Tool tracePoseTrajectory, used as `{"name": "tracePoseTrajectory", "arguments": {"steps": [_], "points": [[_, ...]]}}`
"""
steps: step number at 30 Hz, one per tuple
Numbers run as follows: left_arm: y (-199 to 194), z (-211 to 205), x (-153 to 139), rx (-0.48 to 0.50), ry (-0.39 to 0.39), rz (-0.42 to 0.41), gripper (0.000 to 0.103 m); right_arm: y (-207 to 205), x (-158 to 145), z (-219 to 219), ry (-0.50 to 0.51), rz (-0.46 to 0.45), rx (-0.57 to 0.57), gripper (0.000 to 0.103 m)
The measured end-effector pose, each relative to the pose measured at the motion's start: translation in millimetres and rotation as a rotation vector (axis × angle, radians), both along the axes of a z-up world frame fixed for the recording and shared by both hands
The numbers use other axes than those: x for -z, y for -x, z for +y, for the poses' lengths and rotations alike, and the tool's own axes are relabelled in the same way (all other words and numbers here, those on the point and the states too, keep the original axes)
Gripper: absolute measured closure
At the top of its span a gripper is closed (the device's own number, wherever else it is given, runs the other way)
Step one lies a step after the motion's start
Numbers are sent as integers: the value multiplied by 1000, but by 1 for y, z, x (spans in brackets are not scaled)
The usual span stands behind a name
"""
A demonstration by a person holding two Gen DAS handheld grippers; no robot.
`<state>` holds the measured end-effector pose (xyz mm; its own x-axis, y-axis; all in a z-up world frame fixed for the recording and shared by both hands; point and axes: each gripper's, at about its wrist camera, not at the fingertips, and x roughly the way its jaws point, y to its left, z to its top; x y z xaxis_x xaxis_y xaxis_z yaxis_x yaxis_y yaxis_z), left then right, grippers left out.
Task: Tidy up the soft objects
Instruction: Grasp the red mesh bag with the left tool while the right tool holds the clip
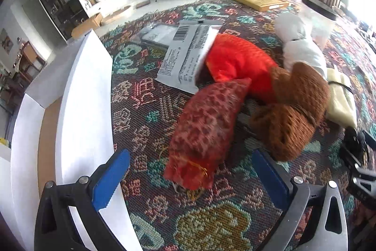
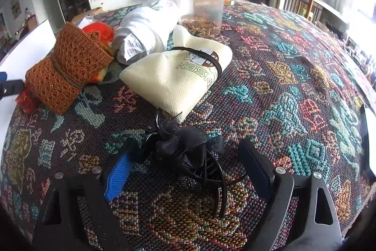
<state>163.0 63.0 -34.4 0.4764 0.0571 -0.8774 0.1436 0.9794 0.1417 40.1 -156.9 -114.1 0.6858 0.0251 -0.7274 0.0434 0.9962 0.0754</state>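
A: Left gripper (image 1: 188,180) spread wide, gripping nothing; red mesh pouch (image 1: 206,133) lies between its fingers, white box (image 1: 82,98) just to its left.

B: Right gripper (image 2: 185,171) equally wide and empty, straddling the black hair clip (image 2: 188,157).

A: We judge this the approach step. Next we need each to close squarely, then lift.

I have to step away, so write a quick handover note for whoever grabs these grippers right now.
Left gripper: jaws open around the red mesh pouch, not gripping.
Right gripper: jaws open around the black hair clip, not gripping.
Brown net bundle, orange pouch, white roll and cream cloth lie clustered on the patterned tablecloth. White box sits at the left.
Done: cannot tell. Left: everything above.
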Motion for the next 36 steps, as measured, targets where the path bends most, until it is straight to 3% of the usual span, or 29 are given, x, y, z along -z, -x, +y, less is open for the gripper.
{"name": "tracePoseTrajectory", "arguments": {"steps": [5, 8, 9, 12, 17, 21, 23, 24, 25, 32, 36], "points": [[-36, 0, 25, 26, 71, 56, 0, 0, 0, 0, 0, 0, 0, 14], [-42, 6, 29, -7, 176, 52, 1, 0, 0, -1, -1, 0, 0, 14], [-42, 7, 31, -21, 209, 61, 6, 0, 0, -1, 0, 0, 0, 14], [-34, 10, 38, -30, 270, 87, 50, 0, 0, -1, 0, 0, 0, 14], [8, 7, 32, -87, 241, 54, 57, 0, 0, -1, -1, 0, 0, 14], [61, 3, 31, -126, 323, 59, 53, 0, 0, -1, 0, 0, 0, 14], [76, -1, 36, -100, 352, 58, 35, 0, 0, 0, 0, -1, 0, 14], [83, -4, 39, -78, 349, 49, 15, 0, 0, -1, -1, -1, 0, 14], [86, -6, 43, -56, 330, 38, 3, 0, 0, 0, -2, -1, 0, 14], [87, -21, 59, 5, 152, -40, 0, -1, -1, 0, -4, -2, -2, 14], [85, -19, 61, 11, 168, -107, 0, -1, -1, 0, -7, -2, -3, 13]]}}
